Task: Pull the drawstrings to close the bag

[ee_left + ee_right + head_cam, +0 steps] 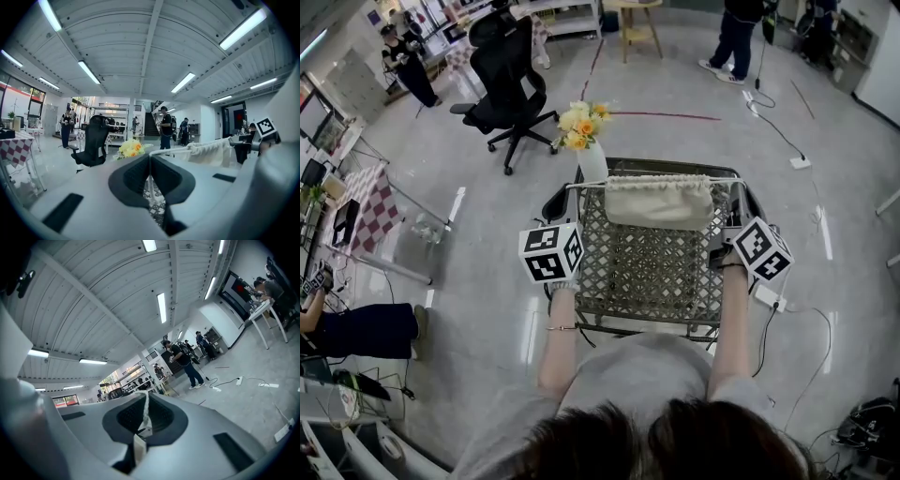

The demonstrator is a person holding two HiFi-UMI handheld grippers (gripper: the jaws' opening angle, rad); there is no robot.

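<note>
From the head: a cloth bag (659, 201) at the far edge of the mesh table (647, 272), string (647, 179) pulled straight out to both sides, flowers (584, 127) just beside, grey floor (694, 84) all round, chair (511, 80) well apart. From the left gripper (150, 161): pinched shut on the string, bag off to the right. From the right gripper (145, 414): pinched shut on the string too, wide floor beyond.
</note>
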